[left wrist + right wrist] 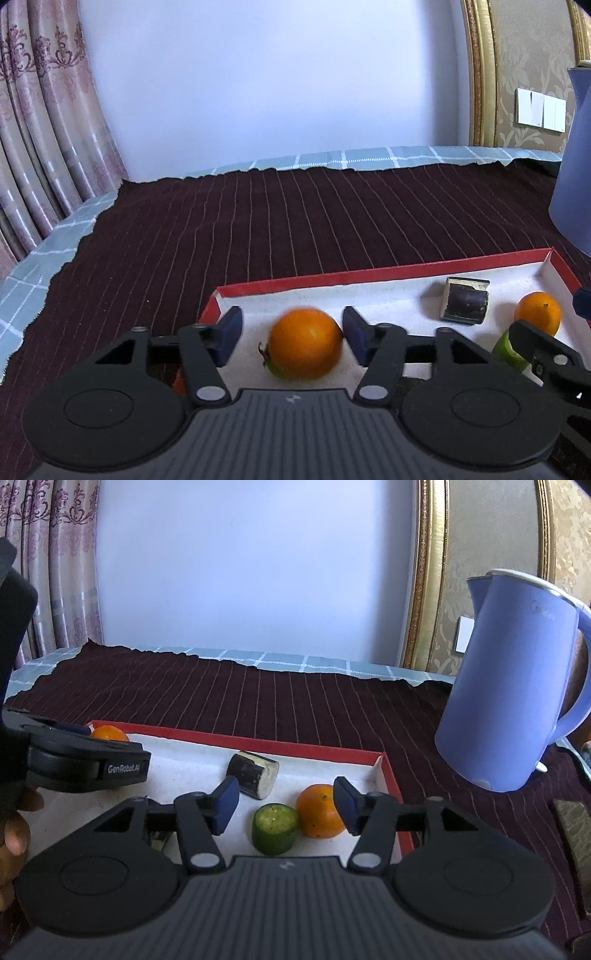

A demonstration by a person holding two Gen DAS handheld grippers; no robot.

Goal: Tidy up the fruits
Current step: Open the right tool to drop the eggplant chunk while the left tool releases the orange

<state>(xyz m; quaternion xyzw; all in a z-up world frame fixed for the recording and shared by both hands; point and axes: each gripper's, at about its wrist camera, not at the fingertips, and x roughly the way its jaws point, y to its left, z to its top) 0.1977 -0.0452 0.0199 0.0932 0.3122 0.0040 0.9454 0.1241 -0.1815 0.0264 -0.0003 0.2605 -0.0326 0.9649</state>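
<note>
A shallow white tray with a red rim (369, 275) lies on the dark red cloth. At its left end my left gripper (293, 326) stands open around an orange fruit with a green calyx (304, 343); a gap shows beside the left pad. At the tray's right end my right gripper (285, 799) is open over a green cucumber piece (275, 829) and a second orange (319, 816), whose edge sits behind the right pad. A cut eggplant piece (255, 773) lies mid-tray.
A blue electric kettle (509, 686) stands on the striped cloth (258, 701) just right of the tray. A hand (14, 827) holds the left gripper at the left edge. Curtains and a wall lie behind the table.
</note>
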